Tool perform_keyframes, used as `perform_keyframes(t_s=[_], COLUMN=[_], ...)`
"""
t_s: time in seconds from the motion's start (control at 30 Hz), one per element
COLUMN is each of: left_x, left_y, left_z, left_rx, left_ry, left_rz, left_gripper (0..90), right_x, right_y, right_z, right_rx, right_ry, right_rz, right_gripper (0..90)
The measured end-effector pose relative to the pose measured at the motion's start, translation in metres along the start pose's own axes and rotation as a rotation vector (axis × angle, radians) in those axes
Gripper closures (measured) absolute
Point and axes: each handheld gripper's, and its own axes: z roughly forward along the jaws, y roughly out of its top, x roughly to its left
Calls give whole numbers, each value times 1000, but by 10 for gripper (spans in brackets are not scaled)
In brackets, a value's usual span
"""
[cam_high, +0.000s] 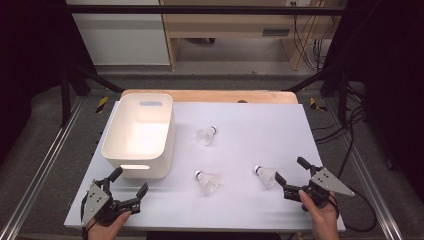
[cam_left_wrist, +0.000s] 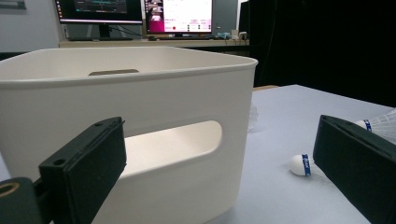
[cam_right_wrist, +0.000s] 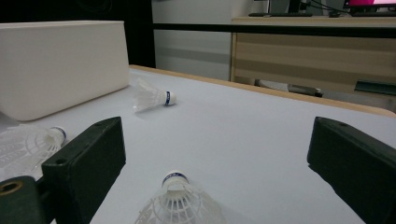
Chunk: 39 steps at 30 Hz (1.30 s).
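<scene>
Nothing is in the white plastic bin (cam_high: 137, 135) yet, as far as the high view lets me judge: its bright inside looks bare, and it sits left of centre on the pale table (cam_high: 240, 205). Three white feathered shuttlecocks with blue-banded cork heads lie loose on the table. One (cam_high: 206, 134) is at mid frame just right of the bin, one (cam_high: 208, 182) lies lower, below centre, and one (cam_high: 266, 175) sits lower right. My left claw (cam_high: 129, 182) hangs at the lower left, jaws spread wide and gripping nothing, just below the bin's near wall. My right claw (cam_high: 289, 169) is at the lower right, jaws also wide apart and empty, with the nearest shuttlecock just beside it.

From the left gripper view, the bin (cam_left_wrist: 140, 112) takes up the left and middle of the frame, its handle slot facing me. A cork head (cam_left_wrist: 300, 164) shows at right, partly behind my right-hand jaw.

From the right gripper view, the closest shuttlecock (cam_right_wrist: 177, 203) lies at bottom centre between my spread jaws, untouched, cork pointing away. Another (cam_right_wrist: 152, 98) rests at upper left near the bin (cam_right_wrist: 60, 65), and a third (cam_right_wrist: 23, 147) shows at the left edge.

I judge the work barely begun: all three shuttlecocks remain to be picked up and dropped in.
</scene>
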Motion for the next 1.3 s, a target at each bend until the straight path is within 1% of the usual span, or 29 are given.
perform_keyframes(t_s=[0.1, 0.17, 0.3, 0.47, 0.5, 0.67, 0.77, 0.8, 0.83, 0.87, 0.9, 0.97, 1.0, 1.1, 1.13, 1.2, 1.23, 1.27, 1.3], left_x=[4, 4, 3, 3, 3, 2, 0, -1, -5, -5, -11, -18, -18, -28, -31, -37, -43, -43, -49], left_y=[0, 1, 2, 0, -1, 1, 2, 2, 4, 4, 7, 9, 9, 11, 13, 14, 16, 16, 18], left_z=[-3, -3, -1, -1, 0, -1, -1, 0, 1, 1, 3, 6, 6, 13, 16, 20, 24, 24, 27], left_rx=[1, 0, 9, 13, 13, 12, 18, 25, 29, 29, 43, 47, 47, 56, 64, 74, 88, 88, 101], left_ry=[16, 15, 15, 11, 9, 1, -8, -14, -44, -44, -78, -108, -108, -146, -162, -177, -207, -207, -232], left_rz=[-19, -22, -11, -13, -28, -14, -18, -14, -14, -14, -2, 6, 6, 10, 17, 30, 45, 45, 60], left_gripper=[27, 27, 27, 28, 28, 28, 29, 30, 31, 35, 42, 42, 42, 42, 41, 41, 40, 40, 40], right_x=[-2, -3, -5, -6, -5, -5, -3, -2, -2, -2, -1, 0, 0, 0, 1, 2, 2, 2, 3], right_y=[-1, -1, -2, -2, -1, 0, -1, -1, -1, -1, 0, 0, 0, -1, 0, 1, 2, 2, 2], right_z=[-2, -4, -5, -6, -6, -3, -3, -4, -4, -4, -4, -3, -2, -2, -2, -2, -1, -1, -1], right_rx=[-9, -14, -9, -11, -12, -9, -3, -5, -6, -6, -5, -3, -2, 2, 2, 4, -5, -5, 2], right_ry=[-3, -1, -3, -10, -10, -9, -8, -8, -7, -7, -7, -7, -7, -7, -4, -1, 3, 3, 3], right_rz=[16, 15, 13, 11, 13, 4, 4, 3, 3, 3, 0, -3, -5, -7, -4, -6, -16, -16, -12], right_gripper=[46, 45, 44, 44, 44, 43, 43, 43, 43, 43, 43, 43, 43, 42, 42, 43, 42, 42, 42])
